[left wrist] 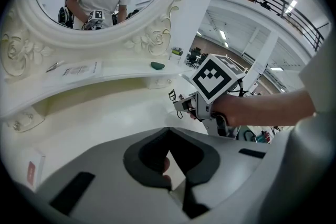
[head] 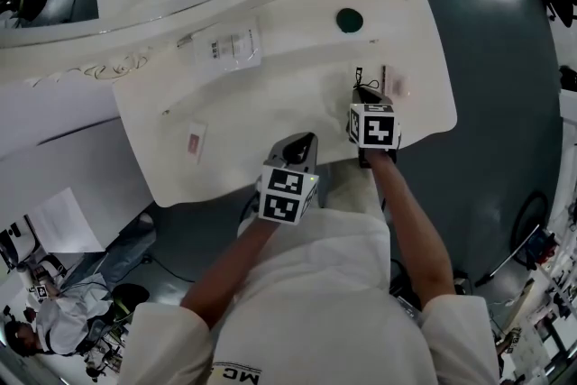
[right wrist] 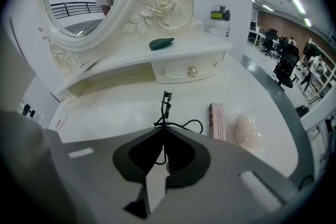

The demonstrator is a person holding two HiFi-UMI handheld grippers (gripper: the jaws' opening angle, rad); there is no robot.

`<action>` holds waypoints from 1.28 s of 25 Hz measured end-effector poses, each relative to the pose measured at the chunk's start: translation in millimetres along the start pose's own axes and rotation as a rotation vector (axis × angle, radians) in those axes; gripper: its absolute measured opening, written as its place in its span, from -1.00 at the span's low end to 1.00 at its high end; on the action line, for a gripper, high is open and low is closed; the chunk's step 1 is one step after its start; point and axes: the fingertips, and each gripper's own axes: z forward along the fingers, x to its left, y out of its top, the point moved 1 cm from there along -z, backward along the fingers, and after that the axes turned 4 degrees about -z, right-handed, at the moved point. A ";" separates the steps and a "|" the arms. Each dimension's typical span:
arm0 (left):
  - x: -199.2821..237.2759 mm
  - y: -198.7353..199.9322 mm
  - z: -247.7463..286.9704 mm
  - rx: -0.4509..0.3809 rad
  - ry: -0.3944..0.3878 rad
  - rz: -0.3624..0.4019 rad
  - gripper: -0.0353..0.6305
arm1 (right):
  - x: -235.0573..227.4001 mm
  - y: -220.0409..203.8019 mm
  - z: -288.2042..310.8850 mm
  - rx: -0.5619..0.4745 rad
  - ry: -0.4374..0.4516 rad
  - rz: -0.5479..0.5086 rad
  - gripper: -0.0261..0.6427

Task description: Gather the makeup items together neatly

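Black curler (right wrist: pixel 166 105) is pinched by its handle loop in the closed tips of the right gripper (right wrist: pixel 164 132), head pointing away across the white table (right wrist: pixel 121 107). The left gripper (left wrist: pixel 169 132) hangs shut and empty near the front edge. Just right of the curler lie a pink box (right wrist: pixel 216 120) and a pale puff (right wrist: pixel 247 131); a green piece (right wrist: pixel 161 43) rests on the shelf beyond.

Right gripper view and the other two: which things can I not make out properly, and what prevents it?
- pink box: print too small in the right gripper view; its near end is behind the gripper's body.
- eyelash curler: handles partly hidden by the right gripper, shut on them.
- small card: print too small in the head view.
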 end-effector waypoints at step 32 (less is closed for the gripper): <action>0.4 3.3 8.2 0.012 0.021 -0.037 -0.89 | -18.4 -8.3 17.8 0.090 -0.064 0.081 -0.88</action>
